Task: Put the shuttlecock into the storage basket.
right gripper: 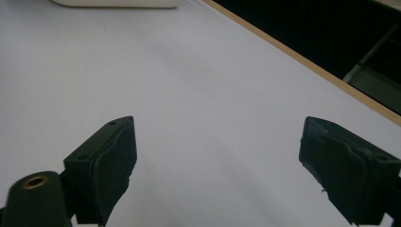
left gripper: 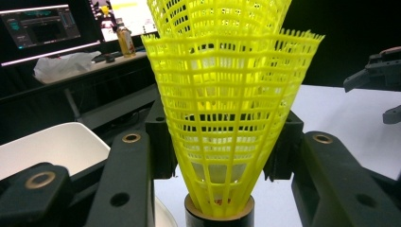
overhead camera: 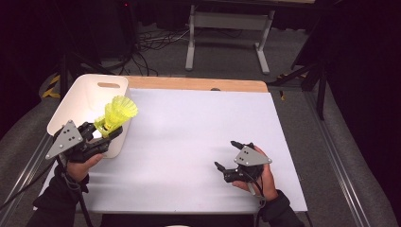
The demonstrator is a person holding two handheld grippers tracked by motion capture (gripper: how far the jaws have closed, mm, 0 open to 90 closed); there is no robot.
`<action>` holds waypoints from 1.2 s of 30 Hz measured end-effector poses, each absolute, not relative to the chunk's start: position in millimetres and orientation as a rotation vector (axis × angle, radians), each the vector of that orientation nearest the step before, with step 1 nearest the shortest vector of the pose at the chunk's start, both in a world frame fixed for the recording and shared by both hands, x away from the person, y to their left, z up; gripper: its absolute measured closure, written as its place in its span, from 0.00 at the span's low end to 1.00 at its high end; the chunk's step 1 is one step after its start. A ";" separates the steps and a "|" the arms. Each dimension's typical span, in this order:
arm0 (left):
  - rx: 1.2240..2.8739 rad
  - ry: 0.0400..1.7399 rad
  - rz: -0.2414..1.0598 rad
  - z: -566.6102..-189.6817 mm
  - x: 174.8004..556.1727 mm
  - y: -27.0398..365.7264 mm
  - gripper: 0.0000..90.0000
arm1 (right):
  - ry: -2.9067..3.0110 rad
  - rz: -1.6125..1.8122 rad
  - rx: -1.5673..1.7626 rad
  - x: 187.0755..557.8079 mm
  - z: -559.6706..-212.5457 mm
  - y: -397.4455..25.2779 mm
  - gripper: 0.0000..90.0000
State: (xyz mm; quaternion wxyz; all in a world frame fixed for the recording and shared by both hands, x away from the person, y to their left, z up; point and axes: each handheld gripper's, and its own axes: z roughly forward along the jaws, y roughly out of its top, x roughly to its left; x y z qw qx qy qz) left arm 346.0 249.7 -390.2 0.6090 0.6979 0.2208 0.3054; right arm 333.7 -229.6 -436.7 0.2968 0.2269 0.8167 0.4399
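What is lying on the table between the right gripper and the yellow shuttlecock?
Nothing: in the high view, the white table is bare between the right gripper and the yellow shuttlecock, held by the left gripper.

The shuttlecock (left gripper: 222,118) has a skirt of bright yellow plastic moulded as an open lattice, slightly glossy where light passes through it, and its base looks like a pale cork-like disc wrapped in a dark band. The left gripper (left gripper: 222,142) is matt black plastic with brass-coloured metal bushings set in the arms; the pads look faintly rubbery. The right gripper (right gripper: 217,165) has the same dull black finish, and its pad faces look soft and slightly rough. The bin (overhead camera: 90,97) is smooth white plastic with a soft sheen. The worktop (overhead camera: 198,137) is covered in a smooth matt white sheet, with a bare light wood strip along the far edge.
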 end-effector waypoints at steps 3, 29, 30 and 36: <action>1.603 0.516 0.705 -389.8 346.4 251.6 0.62 | 2.172 1.169 0.604 333.7 -437.0 -229.5 0.14; 1.597 0.574 0.739 -382.3 346.0 266.3 0.62 | 2.225 1.152 0.624 338.3 -444.5 -226.1 0.14; 1.597 0.580 0.746 -380.8 345.4 267.4 0.62 | 2.226 1.153 0.622 338.2 -444.6 -226.1 0.14; 1.582 0.601 0.757 -373.5 346.9 274.0 0.62 | 2.228 1.149 0.627 338.9 -445.3 -227.0 0.14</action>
